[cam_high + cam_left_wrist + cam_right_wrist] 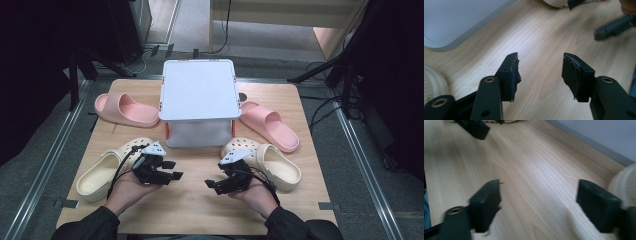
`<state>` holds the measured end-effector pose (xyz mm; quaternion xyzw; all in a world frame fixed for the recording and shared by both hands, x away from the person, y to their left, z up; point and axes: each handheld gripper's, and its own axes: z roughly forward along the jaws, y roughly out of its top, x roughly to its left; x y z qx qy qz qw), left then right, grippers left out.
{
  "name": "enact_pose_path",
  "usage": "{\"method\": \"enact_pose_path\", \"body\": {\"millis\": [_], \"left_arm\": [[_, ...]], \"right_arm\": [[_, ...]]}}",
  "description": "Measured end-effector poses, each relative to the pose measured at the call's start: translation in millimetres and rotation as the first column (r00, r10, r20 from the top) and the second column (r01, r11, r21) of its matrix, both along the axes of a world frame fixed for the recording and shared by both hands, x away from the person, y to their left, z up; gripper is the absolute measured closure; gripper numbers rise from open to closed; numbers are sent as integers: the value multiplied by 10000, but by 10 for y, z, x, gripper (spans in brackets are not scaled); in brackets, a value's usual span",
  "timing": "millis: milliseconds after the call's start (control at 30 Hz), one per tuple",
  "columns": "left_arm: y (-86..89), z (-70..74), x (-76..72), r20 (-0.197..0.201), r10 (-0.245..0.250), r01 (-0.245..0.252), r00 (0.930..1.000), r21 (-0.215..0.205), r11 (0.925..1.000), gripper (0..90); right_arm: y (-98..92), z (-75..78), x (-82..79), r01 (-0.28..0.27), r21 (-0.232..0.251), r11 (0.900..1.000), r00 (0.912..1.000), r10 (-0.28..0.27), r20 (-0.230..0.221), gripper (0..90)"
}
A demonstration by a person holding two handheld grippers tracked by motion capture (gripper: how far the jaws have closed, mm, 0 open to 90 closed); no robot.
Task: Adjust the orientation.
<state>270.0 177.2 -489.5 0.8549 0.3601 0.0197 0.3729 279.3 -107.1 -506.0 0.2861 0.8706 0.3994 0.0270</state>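
L gripper (pixel 170 172) & R gripper (pixel 212 184) both spread, nothing between jaws, facing each other over bare table (pixel 195 210) near edge. L cream clog (pixel 107 167) just left of L gripper; R cream clog (pixel 272 165) just right of R gripper. White box (pixel 198 97) far centre.

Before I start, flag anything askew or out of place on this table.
Nothing is damaged or spilled. The pairs are split: one pink slide lies left of the white box, the other pink slide right, pointing different ways. The cream clogs sit apart too. Both grippers are open, holding nothing.
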Motion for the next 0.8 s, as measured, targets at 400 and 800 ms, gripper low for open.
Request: {"method": "enact_pose_path", "body": {"millis": [400,800], "left_arm": [[-16,35,-13,-24,-350,350,9994,90,9993,478],[68,96,-54,-77,-339,339,9994,-43,9994,435]], "right_arm": [[-93,91,57,253,127,9996,9983,-246,-530,413],[-86,137,34,-108,410,9991,9999,112,-98,371]]}}
